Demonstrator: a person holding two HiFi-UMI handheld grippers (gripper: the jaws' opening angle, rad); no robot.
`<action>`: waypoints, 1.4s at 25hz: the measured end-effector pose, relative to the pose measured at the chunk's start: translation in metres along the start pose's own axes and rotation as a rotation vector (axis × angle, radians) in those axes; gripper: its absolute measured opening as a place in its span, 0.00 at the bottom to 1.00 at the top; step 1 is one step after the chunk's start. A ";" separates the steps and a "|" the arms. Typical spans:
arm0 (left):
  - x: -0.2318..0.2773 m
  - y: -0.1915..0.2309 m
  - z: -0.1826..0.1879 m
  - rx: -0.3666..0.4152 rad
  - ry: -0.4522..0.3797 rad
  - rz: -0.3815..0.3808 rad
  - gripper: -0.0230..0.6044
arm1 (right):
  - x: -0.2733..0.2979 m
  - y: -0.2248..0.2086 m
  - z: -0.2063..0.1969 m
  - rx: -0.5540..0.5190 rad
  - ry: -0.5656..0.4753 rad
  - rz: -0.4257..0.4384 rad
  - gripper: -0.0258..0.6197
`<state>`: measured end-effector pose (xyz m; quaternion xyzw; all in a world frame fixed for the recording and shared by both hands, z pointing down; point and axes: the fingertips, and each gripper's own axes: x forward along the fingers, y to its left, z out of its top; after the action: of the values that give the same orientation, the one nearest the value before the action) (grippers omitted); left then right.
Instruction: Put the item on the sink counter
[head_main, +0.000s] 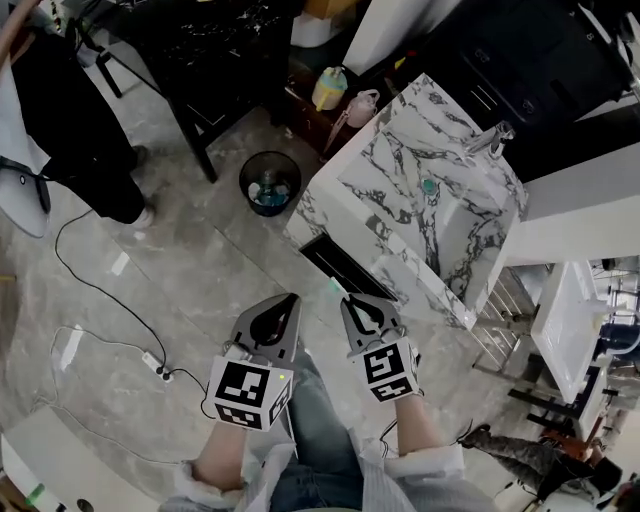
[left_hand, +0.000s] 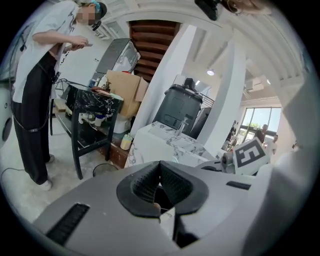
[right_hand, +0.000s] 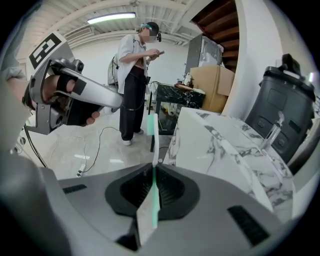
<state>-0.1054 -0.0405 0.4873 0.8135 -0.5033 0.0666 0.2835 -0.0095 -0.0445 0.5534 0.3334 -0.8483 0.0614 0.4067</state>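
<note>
My right gripper (right_hand: 152, 169) is shut on a thin flat white item with a green edge (right_hand: 153, 132), which stands on edge and sticks out forward past the jaws. In the head view the same item (head_main: 335, 289) shows at the tip of the right gripper (head_main: 350, 303), just short of the near corner of the marble sink counter (head_main: 395, 170). The counter (right_hand: 220, 145) lies ahead and to the right in the right gripper view. My left gripper (head_main: 288, 303) hovers beside the right one, its jaws closed together (left_hand: 160, 166) with nothing between them.
A faucet (head_main: 490, 136) and a green drain (head_main: 428, 186) mark the sink. A black bin (head_main: 270, 183) stands on the floor left of the counter, with a yellow bottle (head_main: 330, 88) and a pink one (head_main: 361, 105) behind. A cable and power strip (head_main: 160, 371) lie on the floor. A person (right_hand: 134, 75) stands by a black table (left_hand: 92, 105).
</note>
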 end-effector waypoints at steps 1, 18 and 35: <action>0.004 0.003 -0.009 -0.006 0.004 0.000 0.06 | 0.007 0.000 -0.004 -0.010 0.005 -0.004 0.09; 0.063 0.071 -0.156 -0.004 0.023 -0.006 0.06 | 0.150 -0.001 -0.130 -0.062 0.082 -0.104 0.09; 0.088 0.105 -0.210 0.008 0.033 -0.018 0.06 | 0.248 -0.047 -0.212 -0.154 0.227 -0.207 0.09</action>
<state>-0.1158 -0.0329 0.7382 0.8180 -0.4909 0.0794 0.2891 0.0467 -0.1292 0.8675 0.3776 -0.7603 -0.0089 0.5285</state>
